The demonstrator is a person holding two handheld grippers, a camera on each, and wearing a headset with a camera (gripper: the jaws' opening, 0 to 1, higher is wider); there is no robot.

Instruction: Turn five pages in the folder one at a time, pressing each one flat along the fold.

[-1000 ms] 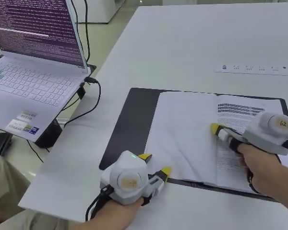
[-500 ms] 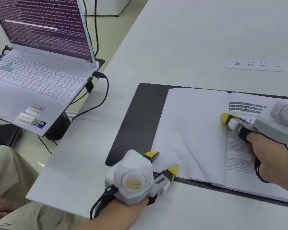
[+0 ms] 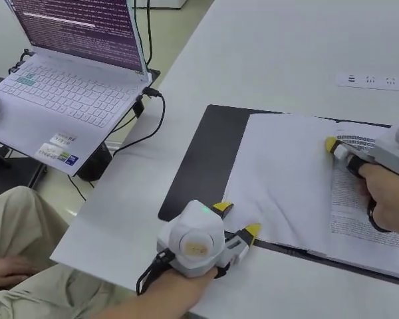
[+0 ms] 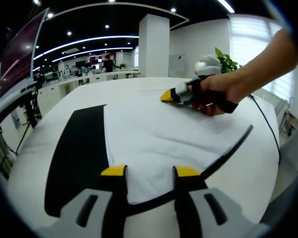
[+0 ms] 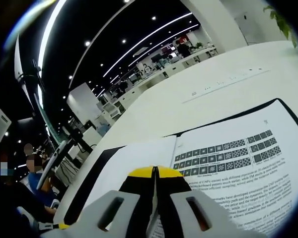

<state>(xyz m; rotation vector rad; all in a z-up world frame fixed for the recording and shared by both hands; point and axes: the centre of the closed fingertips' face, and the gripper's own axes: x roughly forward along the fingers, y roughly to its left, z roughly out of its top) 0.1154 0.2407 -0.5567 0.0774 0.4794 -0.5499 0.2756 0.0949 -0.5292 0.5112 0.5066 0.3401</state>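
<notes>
A folder lies open on the white table, its black cover (image 3: 199,166) spread left and a blank white page (image 3: 286,179) turned over it. A printed page (image 3: 356,206) lies to the right of the fold. My left gripper (image 3: 236,219) rests open at the near edge of the blank page (image 4: 154,129), its yellow tips apart over the paper in the left gripper view (image 4: 150,172). My right gripper (image 3: 332,145) is shut, tip down on the fold near the folder's far end. Its closed tips (image 5: 155,172) meet where the blank page (image 5: 134,158) and the printed page (image 5: 238,163) join.
An open laptop (image 3: 73,66) sits on a stand left of the table, its cable (image 3: 143,129) hanging by the table edge. A white power strip (image 3: 376,81) lies beyond the folder. A person's lap (image 3: 26,252) is at the lower left. Other people sit in the office behind (image 5: 37,163).
My right gripper has slid along the fold toward the folder's far edge, still shut. The left gripper has stayed at the page's near edge. The head camera has shifted left.
</notes>
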